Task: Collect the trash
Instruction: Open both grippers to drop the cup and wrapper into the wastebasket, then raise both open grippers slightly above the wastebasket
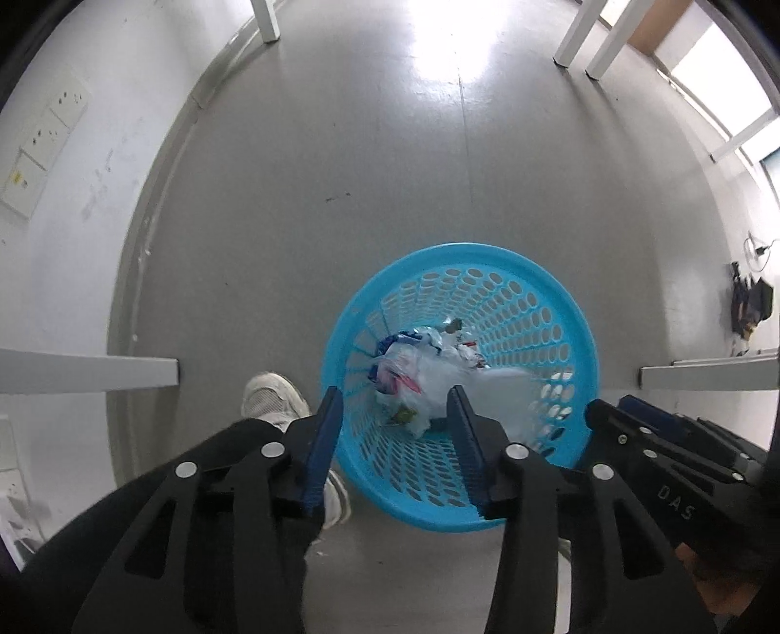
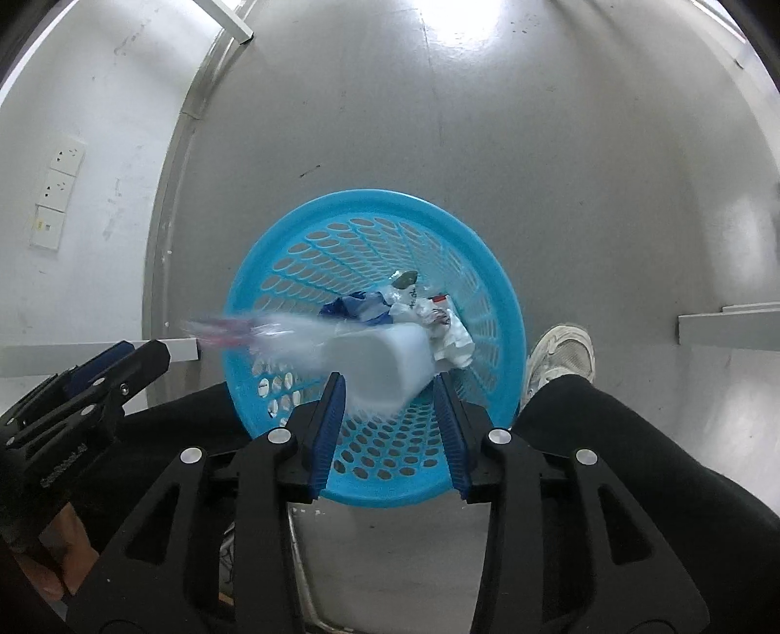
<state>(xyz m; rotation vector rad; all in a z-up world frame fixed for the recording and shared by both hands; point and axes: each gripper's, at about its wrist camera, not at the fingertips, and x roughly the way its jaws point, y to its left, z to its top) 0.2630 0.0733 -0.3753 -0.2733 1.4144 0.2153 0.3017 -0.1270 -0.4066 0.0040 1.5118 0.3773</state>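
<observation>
Right wrist view: right claw (image 2: 390, 390) open, blurred white cup (image 2: 380, 366) loose between its pads, dropping into blue basket (image 2: 507, 312) directly below. Left claw (image 1: 392, 405) open, empty, over near rim. Keep both centred above opening, clear of rim, until trash settles.

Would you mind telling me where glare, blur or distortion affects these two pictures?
Left wrist view: window glare washes out the floor at the top; fisheye bends the wall edge; the blue basket is sharp. Right wrist view: the white cup and plastic wrapper over the basket are motion-smeared; milder glare up top.
</observation>
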